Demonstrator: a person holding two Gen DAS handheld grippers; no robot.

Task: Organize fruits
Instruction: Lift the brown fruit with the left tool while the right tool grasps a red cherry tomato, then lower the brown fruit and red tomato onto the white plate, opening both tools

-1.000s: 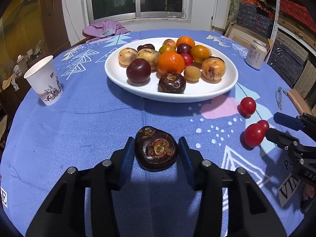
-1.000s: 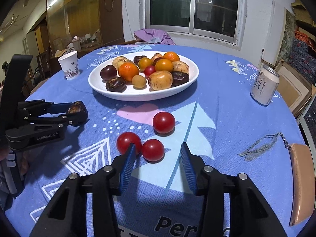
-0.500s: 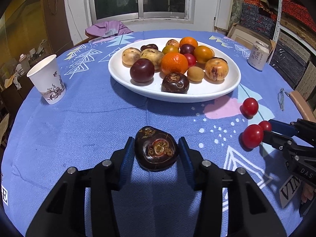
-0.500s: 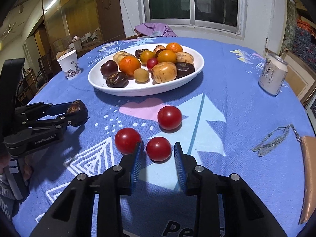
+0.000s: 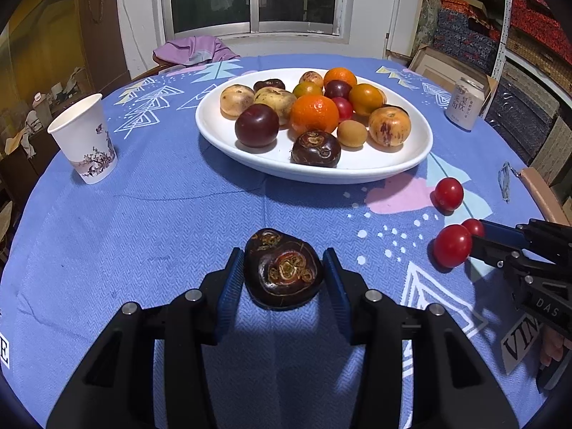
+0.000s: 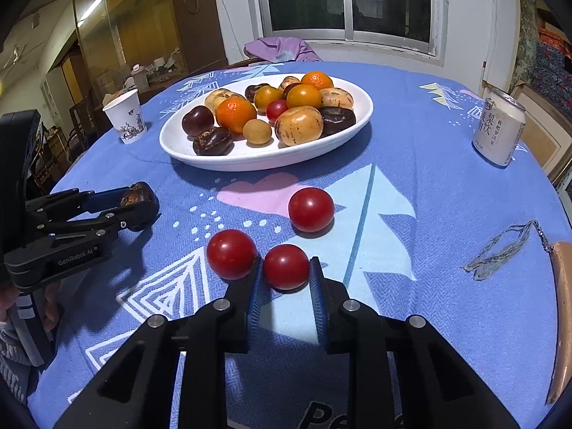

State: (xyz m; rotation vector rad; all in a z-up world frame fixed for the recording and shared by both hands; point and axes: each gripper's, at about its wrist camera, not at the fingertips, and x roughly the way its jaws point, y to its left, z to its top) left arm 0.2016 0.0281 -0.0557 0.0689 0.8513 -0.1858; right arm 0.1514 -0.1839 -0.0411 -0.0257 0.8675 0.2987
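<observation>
My left gripper (image 5: 282, 275) is shut on a dark brown water chestnut (image 5: 282, 268), held just above the blue tablecloth. It also shows in the right wrist view (image 6: 137, 196). My right gripper (image 6: 286, 273) has its pads against a small red tomato (image 6: 286, 266) that rests on the cloth. A second tomato (image 6: 231, 254) touches the left finger's outer side, and a third tomato (image 6: 311, 209) lies farther ahead. A white plate (image 5: 357, 169) holding several fruits stands beyond both grippers.
A paper cup (image 5: 84, 137) stands at the left of the table. A drink can (image 6: 498, 125) stands at the right. A cord with a tan object (image 6: 507, 246) lies near the right edge.
My right gripper has narrowed around the small tomato and now touches it. My left gripper has drawn back a little from the plate with the water chestnut.
</observation>
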